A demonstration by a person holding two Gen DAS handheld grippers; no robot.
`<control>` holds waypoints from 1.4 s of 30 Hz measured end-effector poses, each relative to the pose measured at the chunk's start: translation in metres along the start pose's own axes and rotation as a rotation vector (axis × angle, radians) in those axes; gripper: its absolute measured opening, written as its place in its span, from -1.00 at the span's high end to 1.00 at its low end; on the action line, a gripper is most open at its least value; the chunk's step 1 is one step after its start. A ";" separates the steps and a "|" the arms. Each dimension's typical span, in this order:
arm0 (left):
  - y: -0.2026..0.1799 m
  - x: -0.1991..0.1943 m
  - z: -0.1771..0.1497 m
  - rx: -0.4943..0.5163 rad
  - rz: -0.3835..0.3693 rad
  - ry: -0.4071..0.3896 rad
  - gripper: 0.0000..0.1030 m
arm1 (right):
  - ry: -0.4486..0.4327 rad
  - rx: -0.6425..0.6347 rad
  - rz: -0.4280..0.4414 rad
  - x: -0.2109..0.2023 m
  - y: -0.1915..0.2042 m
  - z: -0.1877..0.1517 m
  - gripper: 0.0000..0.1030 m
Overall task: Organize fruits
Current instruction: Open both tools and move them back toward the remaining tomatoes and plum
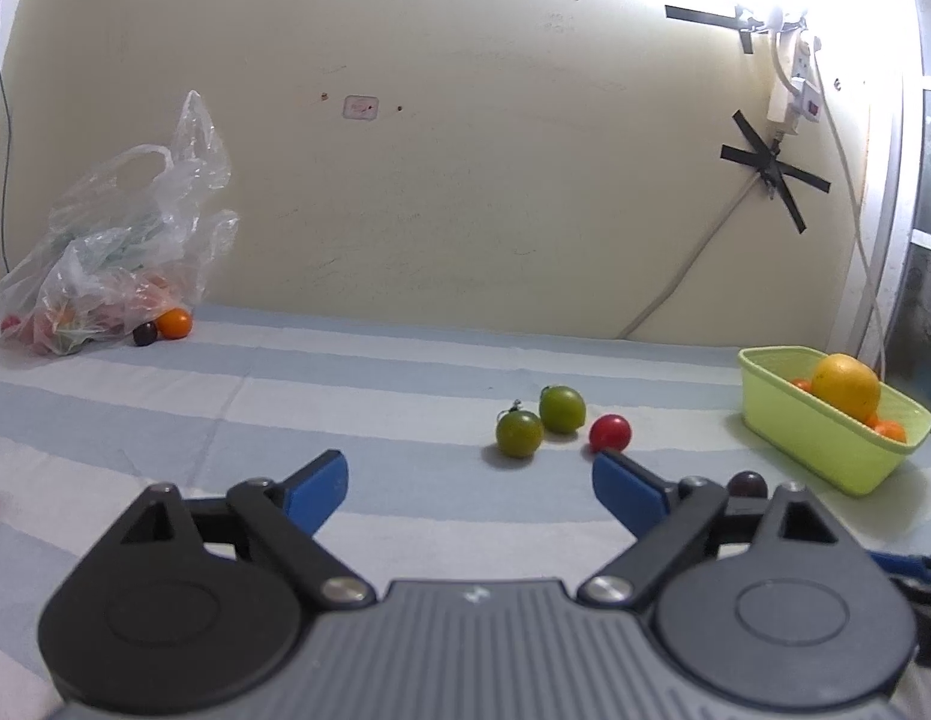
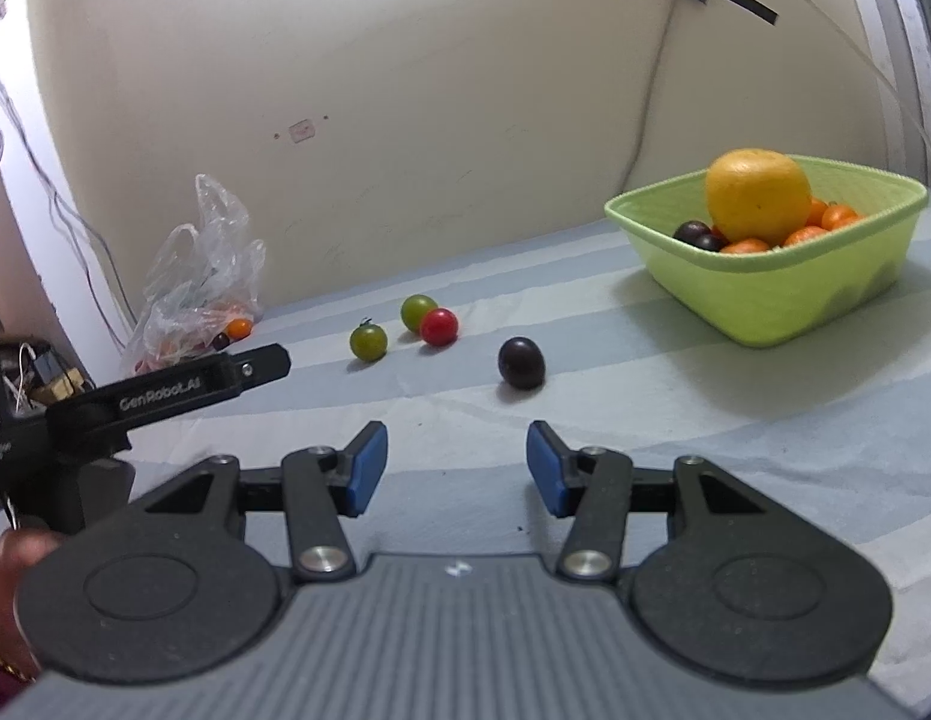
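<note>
Two views, left wrist first. Your left gripper (image 1: 470, 483) is spread wide, blue pads (image 1: 621, 489) apart, nothing between them, hovering over the striped cloth (image 1: 285, 396). At about 1 o'clock from the jaws sit two green tomatoes, one with a stem (image 1: 519, 433) and one behind it (image 1: 562, 409), touching or nearly so. A red tomato (image 1: 610, 432) lies just beside them, right above the right pad's tip. A dark plum (image 1: 747, 485) peeks out behind the right finger linkage at 3 o'clock. The green basket (image 1: 825, 450) is at 2 o'clock near the cloth's edge, holding a big orange (image 1: 845, 389) and small orange fruits. At 10 o'clock, against the wall, a clear plastic bag (image 1: 111, 252) with fruit inside; an orange tomato (image 1: 174, 323) and a small dark fruit (image 1: 145, 333) sit just beside it.

Right wrist view. Your right gripper (image 2: 456, 468) is also open wide and empty, above the cloth. Dark plum (image 2: 521, 362) at 12 o'clock, slightly right, alone. Stemmed green tomato (image 2: 368, 342) at 11 o'clock; the other green one (image 2: 419, 312) and the red tomato (image 2: 438, 326) overlap behind it. Basket (image 2: 783, 288) at 2 o'clock, orange (image 2: 758, 195) piled on top, dark fruits and small orange ones around it. Left gripper's finger (image 2: 183, 384) juts in at 9 o'clock. Bag (image 2: 201, 282) at 10 o'clock by the wall.
</note>
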State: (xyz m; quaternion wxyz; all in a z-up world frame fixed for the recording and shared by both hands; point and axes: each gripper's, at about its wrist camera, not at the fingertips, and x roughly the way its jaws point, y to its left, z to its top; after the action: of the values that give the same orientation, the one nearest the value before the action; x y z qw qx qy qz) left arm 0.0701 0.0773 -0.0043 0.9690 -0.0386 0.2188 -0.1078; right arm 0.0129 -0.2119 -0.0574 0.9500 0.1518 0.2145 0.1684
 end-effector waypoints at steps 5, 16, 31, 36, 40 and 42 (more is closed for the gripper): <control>-0.003 0.001 0.000 0.016 0.020 0.008 -0.82 | -0.009 -0.041 0.007 -0.001 0.006 -0.002 -0.05; -0.013 0.003 0.001 0.089 0.069 0.013 -0.85 | -0.003 -0.045 0.030 -0.002 0.006 -0.003 -0.10; -0.014 0.003 0.001 0.099 0.064 0.011 -0.86 | 0.001 -0.055 0.037 -0.004 0.007 -0.005 -0.13; -0.014 0.001 0.000 0.092 0.059 0.004 -0.87 | 0.005 -0.063 0.028 -0.002 0.008 -0.006 -0.13; -0.014 0.000 0.000 0.087 0.058 -0.001 -0.91 | 0.004 -0.067 0.017 -0.002 0.008 -0.007 -0.13; -0.014 -0.001 0.000 0.085 0.055 -0.005 -0.93 | 0.006 -0.067 0.012 -0.002 0.008 -0.007 -0.14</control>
State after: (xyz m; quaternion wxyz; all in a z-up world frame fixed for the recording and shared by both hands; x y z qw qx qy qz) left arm 0.0667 0.0636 -0.0025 0.9729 0.0084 0.2127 -0.0902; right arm 0.0059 -0.2037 -0.0596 0.9529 0.1206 0.2106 0.1816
